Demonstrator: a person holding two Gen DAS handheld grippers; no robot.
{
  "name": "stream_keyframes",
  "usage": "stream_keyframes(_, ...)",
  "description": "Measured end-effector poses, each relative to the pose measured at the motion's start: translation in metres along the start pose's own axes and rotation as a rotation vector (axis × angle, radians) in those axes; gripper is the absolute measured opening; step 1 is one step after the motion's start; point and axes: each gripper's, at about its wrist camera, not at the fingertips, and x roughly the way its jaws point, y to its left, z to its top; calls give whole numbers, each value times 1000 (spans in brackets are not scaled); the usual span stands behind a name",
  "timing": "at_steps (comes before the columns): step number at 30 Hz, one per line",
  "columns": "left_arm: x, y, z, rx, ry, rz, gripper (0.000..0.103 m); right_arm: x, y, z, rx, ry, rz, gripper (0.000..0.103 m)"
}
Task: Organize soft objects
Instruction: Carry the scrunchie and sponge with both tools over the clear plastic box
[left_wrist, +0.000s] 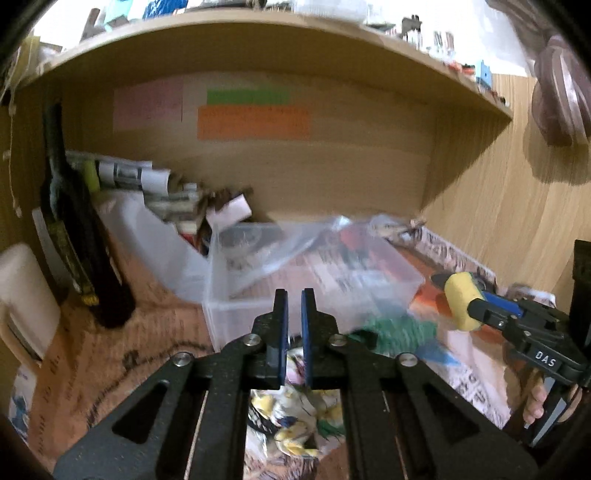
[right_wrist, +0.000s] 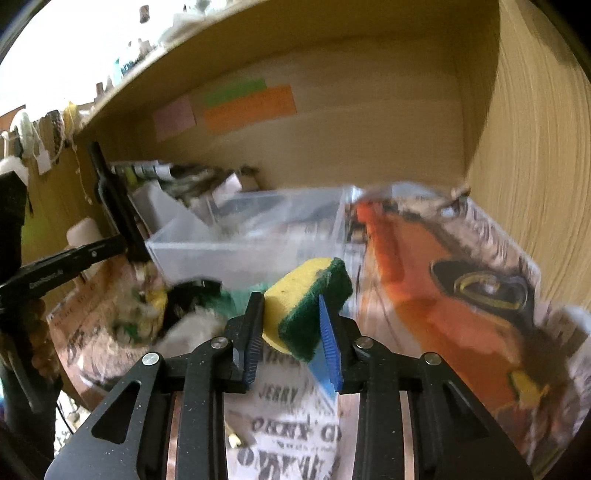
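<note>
A: Nearest the left wrist camera, the left gripper (left_wrist: 294, 332) has its blue pads drawn almost together, and a floral patterned cloth (left_wrist: 291, 417) hangs under them at six o'clock. The top of the cloth runs up between the pads, so the claw is clenched on it.

B: And the right gripper (right_wrist: 291, 328)?

A: It is grasping a yellow sponge with a green scrub face (right_wrist: 306, 306). The black finger presses the yellow side and the blue pad presses the green side. The sponge sits tilted, clear of the newspaper-lined shelf floor (right_wrist: 291, 428).

B: Where is the container?

A: A clear plastic bin (left_wrist: 229, 314) stands at twelve o'clock from the left claw, with a see-through bag slumped over its rim. In the right wrist view the same bin (right_wrist: 207, 251) lies at eleven o'clock, just behind the sponge.

B: Other soft things?

A: A green netted scrubber (left_wrist: 399, 328) lies on the paper at two o'clock from the left claw, beside the bin's near corner. The frames are blurred, so the bin's contents cannot be made out.

B: Are the two grippers close?

A: The right one shows at three o'clock in the left view, apart from the left.
</note>
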Motion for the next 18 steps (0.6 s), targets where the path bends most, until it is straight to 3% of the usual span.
stream_keyframes(4, 3, 5, 10, 8, 10, -4, 8, -2, 5, 15, -22, -49, 7, 27)
stream_keyframes(8, 11, 9, 0, 19, 71, -21, 36, 3, 6, 20, -27, -49, 27, 27)
stream_keyframes(10, 18, 10, -10, 25, 112, -22, 42, 7, 6, 21, -26, -40, 37, 28)
stream_keyframes(18, 50, 17, -47, 23, 299, -72, 43, 15, 5, 20, -26, -21, 48, 28)
